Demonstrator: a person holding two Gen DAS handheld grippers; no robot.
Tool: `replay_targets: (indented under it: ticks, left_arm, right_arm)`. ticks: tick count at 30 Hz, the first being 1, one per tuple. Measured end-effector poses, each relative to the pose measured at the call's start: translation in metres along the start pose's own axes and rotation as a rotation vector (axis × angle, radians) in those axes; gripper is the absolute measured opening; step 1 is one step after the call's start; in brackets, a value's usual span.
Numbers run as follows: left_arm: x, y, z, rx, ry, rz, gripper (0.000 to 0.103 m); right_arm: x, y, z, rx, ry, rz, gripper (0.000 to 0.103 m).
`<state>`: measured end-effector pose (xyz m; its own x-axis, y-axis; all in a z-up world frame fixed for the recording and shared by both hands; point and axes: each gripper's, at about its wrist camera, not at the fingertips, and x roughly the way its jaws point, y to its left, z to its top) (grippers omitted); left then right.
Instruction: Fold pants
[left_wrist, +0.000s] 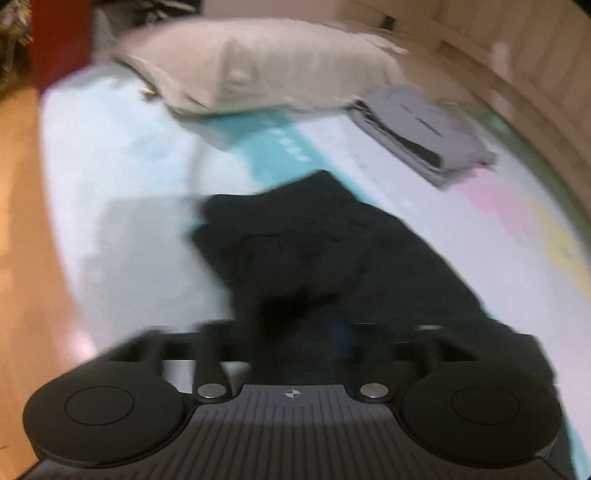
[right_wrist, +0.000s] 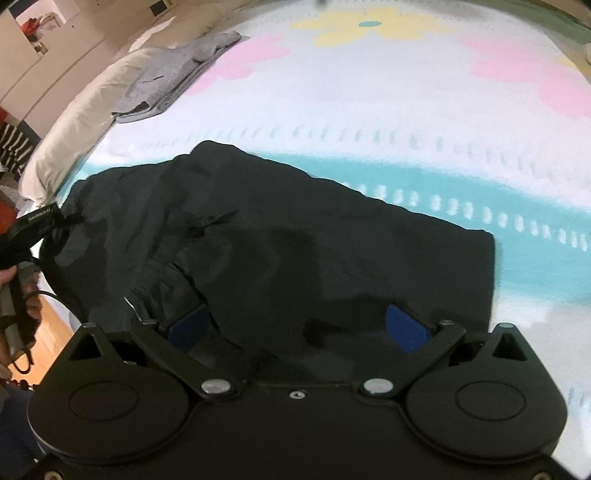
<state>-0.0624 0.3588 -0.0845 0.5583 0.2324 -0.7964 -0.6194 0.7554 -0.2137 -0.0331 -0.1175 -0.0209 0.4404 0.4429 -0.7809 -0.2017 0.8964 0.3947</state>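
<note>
On a bed spread with a white cover printed with pink and yellow flowers and a turquoise band, a pair of black pants lies bunched near the edge closest to the person, its fabric creased and partly doubled over. The right tongs hover low over the near part of the garment with their blue pads spread wide, black cloth lying between them but neither pad pressing on it. In the right wrist view, the left tongs reach in from the left and pinch the pants at their far-left corner, lifting that corner slightly off the cover; in the left wrist view, which is blurred, black fabric fills the space where the fingers meet. A hand grips the left tool's handle at the frame's left edge, above a strip of wooden floor. The right-hand hem of the pants ends in a fairly straight edge on the turquoise band, with open cover beyond it to the right and a broad stretch of open cover behind. Farther back, a folded grey garment sits well apart from the pants, just beside a beige pillow at the bed's far-left edge.
</note>
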Motion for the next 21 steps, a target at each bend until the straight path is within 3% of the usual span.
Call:
replay_targets:
  ticks: [3, 6, 13, 21]
  left_arm:
    - [-0.007, 0.009, 0.002, -0.051, 0.019, -0.045, 0.01]
    - [-0.022, 0.005, 0.002, -0.032, -0.014, -0.063, 0.007]
    - [-0.072, -0.023, 0.0, 0.114, -0.116, -0.168, 0.006]
    - [-0.162, -0.078, -0.032, 0.399, -0.284, -0.351, 0.006]
  right_arm:
    - [0.002, -0.004, -0.001, 0.013, 0.009, -0.011, 0.103]
    - [0.002, -0.006, -0.002, 0.02, 0.013, -0.012, 0.103]
    - [0.005, -0.013, -0.005, 0.037, 0.024, -0.029, 0.103]
    - [0.001, -0.023, -0.006, 0.062, 0.02, -0.026, 0.103]
